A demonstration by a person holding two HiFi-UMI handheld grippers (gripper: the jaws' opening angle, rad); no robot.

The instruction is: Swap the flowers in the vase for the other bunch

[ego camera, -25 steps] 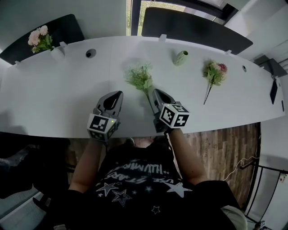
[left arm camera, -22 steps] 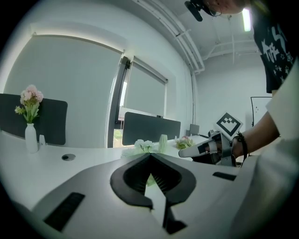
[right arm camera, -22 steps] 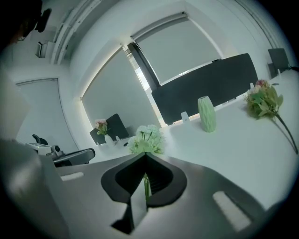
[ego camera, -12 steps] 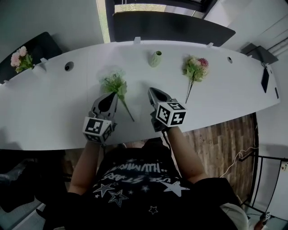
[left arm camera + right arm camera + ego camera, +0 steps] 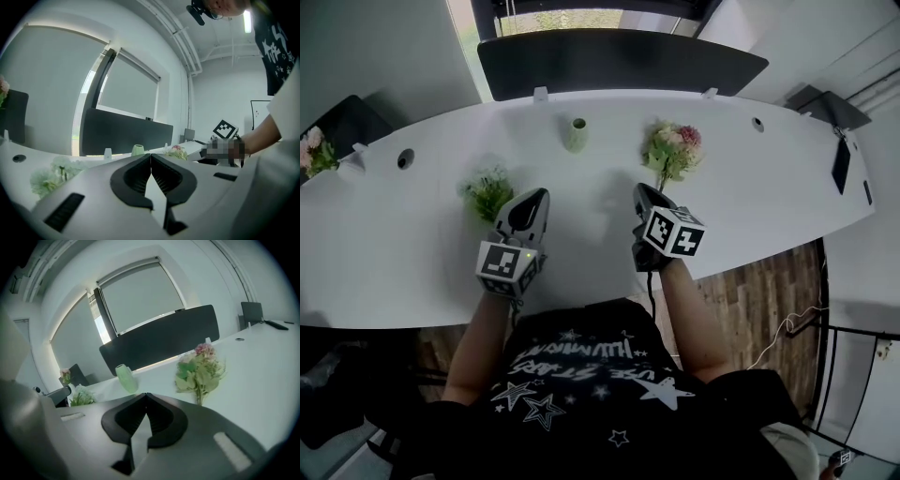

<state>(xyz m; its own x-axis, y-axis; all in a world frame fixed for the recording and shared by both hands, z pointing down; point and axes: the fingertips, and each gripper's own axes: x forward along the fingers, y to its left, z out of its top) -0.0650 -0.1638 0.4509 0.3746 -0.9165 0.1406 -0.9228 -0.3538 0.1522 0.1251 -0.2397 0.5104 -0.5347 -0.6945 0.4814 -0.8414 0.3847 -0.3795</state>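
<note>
Vase (image 5: pixel 576 134) empty | left gripper (image 5: pixel 538 196) closed, holding nothing | right gripper (image 5: pixel 643 191) closed, holding nothing | shirt lettering (image 5: pixel 581 352) illegible

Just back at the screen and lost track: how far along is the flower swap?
Looks done: the vase stands empty on the table, and the white-green bunch lies flat to its left. In hand: nothing. The left gripper and right gripper are both shut and empty, the right one near the pink bunch. Left: grasp the pink bunch and stand it in the vase.
</note>
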